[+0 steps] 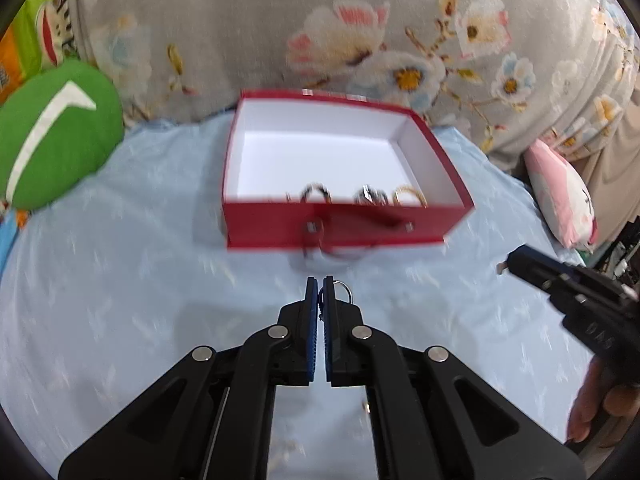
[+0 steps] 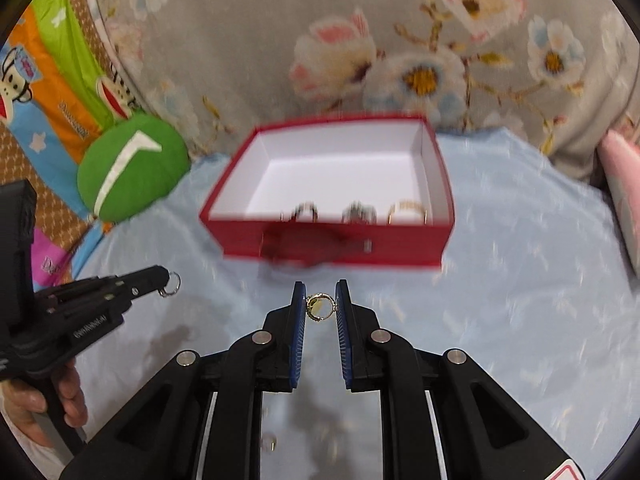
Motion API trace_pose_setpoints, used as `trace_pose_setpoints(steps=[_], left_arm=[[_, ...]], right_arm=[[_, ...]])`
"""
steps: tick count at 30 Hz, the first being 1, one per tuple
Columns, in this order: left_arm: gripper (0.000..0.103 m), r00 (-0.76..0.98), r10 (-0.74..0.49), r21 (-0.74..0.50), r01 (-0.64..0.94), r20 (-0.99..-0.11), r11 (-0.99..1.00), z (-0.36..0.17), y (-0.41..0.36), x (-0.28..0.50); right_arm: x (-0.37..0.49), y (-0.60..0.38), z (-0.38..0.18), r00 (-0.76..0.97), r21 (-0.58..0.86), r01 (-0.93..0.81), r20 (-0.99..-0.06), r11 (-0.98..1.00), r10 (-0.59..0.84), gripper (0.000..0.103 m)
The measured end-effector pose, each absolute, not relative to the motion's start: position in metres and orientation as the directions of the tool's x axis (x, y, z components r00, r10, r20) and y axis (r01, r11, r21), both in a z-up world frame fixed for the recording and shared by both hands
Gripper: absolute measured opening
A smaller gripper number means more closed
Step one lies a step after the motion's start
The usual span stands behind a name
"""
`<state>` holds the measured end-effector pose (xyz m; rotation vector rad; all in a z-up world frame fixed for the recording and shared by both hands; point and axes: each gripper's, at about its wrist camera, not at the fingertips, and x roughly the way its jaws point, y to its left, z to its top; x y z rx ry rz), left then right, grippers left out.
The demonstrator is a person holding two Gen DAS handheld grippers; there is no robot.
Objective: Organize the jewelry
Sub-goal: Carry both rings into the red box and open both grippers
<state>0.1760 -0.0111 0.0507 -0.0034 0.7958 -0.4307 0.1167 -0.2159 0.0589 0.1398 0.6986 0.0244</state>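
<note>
A: L gripper (image 1: 320,284)?
B: Fingers pressed together, pinching a silver ring (image 1: 342,290) at the tips. The ring sticks out on the right side of the tips, above the light blue sheet (image 1: 120,300).
A: R gripper (image 2: 321,292)?
B: Fingers a bit apart, nipping a gold ring (image 2: 319,306) between the blue pads (image 2: 299,320).
A: Box?
B: Red box (image 1: 336,230), white inside, open top, on the sheet ahead of both grippers, well apart from the tips. Three rings in a row along its near wall: dark ring (image 1: 315,193), silver-and-dark ring (image 1: 370,195), gold band (image 1: 409,196). Blurry, so no finer detail.
A: Background?
B: Green round cushion (image 1: 60,132) to the left, floral grey fabric (image 1: 360,32) behind, pink pillow (image 1: 560,196) to the right. A hand (image 2: 60,400) grips the L tool's handle.
</note>
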Motion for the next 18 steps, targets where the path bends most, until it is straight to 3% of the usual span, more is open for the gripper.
trace_pose_setpoints(steps=[8, 18], left_arm=[[0.001, 0.711, -0.34, -0.122, 0.34, -0.615, 0.932, 0.102, -0.037, 0.261], [0.002, 0.715, -0.293, -0.095, 0.304, -0.634, 0.948, 0.088, -0.068, 0.347]], right_arm=[[0.205, -0.24, 0.118, 0.836, 0.099, 0.049, -0.549, 0.994, 0.013, 0.014], [0.288, -0.25, 0.096, 0.813, 0.08, 0.065, -0.583, 0.995, -0.006, 0.014]])
